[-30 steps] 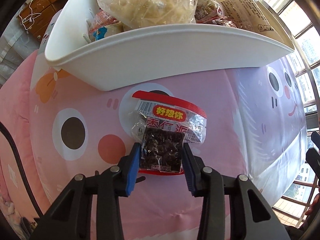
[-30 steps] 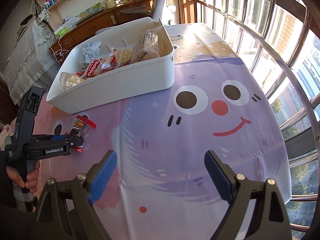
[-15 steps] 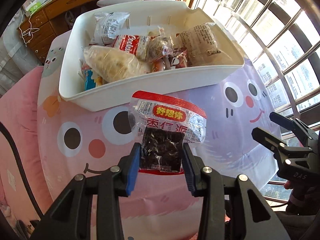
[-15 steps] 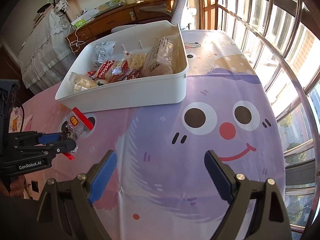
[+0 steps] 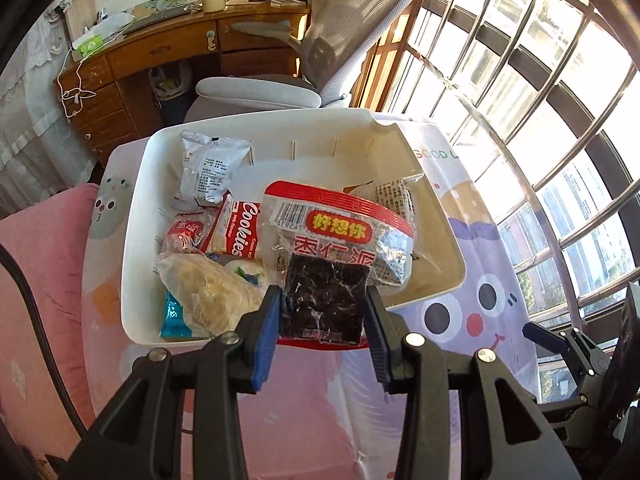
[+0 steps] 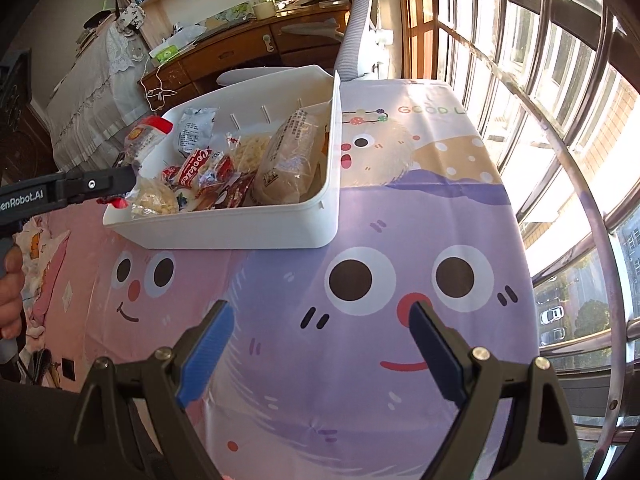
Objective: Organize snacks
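My left gripper is shut on a clear snack packet with a red top band and dark filling. The packet hangs above the front part of the white bin. From the right wrist view the same packet shows at the bin's left end, gripped by the left gripper, with a hand behind it at the left edge. The white bin holds several snack bags, among them a red Cookies pack and a pale bag of bread. My right gripper stands open over the cartoon tablecloth, with nothing in it.
The table wears a pink and purple cartoon cloth. A grey office chair and a wooden desk stand behind the bin. Barred windows run along the right. The right gripper's body shows at the lower right of the left view.
The left gripper has risen with the packet, from the cloth in front of the bin to above the bin's contents. The right gripper shifted a little over the cloth, still open.
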A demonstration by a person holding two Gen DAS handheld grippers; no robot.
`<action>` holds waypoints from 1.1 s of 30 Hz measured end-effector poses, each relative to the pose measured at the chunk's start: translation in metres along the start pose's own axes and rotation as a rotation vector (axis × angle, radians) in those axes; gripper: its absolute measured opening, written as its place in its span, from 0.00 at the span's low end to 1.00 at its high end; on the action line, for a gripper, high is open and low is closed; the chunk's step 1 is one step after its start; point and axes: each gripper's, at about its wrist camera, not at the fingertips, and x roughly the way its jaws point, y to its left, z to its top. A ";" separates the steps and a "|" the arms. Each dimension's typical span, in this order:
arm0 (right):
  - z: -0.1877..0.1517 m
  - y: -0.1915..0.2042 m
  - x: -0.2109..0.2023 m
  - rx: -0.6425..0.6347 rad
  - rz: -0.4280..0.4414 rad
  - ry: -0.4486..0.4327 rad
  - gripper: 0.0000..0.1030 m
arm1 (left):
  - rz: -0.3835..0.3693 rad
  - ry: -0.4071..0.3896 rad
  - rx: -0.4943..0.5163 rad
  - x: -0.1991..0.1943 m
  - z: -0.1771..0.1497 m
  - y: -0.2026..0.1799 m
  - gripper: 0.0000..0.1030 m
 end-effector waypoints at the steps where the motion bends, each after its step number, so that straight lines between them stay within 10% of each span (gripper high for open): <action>1: 0.001 0.000 -0.002 -0.001 0.003 -0.004 0.87 | 0.021 0.003 -0.012 0.003 0.003 0.001 0.38; 5: 0.000 0.001 -0.003 -0.008 0.006 0.011 0.87 | 0.104 0.010 -0.046 0.005 0.005 0.007 0.77; 8: -0.004 0.007 -0.006 -0.013 0.009 0.016 0.87 | 0.124 -0.009 -0.037 -0.009 -0.004 0.009 0.87; 21: -0.045 0.050 -0.047 0.047 -0.107 -0.012 0.87 | 0.115 -0.044 -0.046 -0.089 -0.080 0.032 0.99; 33: -0.033 0.081 -0.151 -0.052 0.001 -0.030 0.97 | 0.194 -0.173 -0.078 -0.208 -0.108 -0.002 1.00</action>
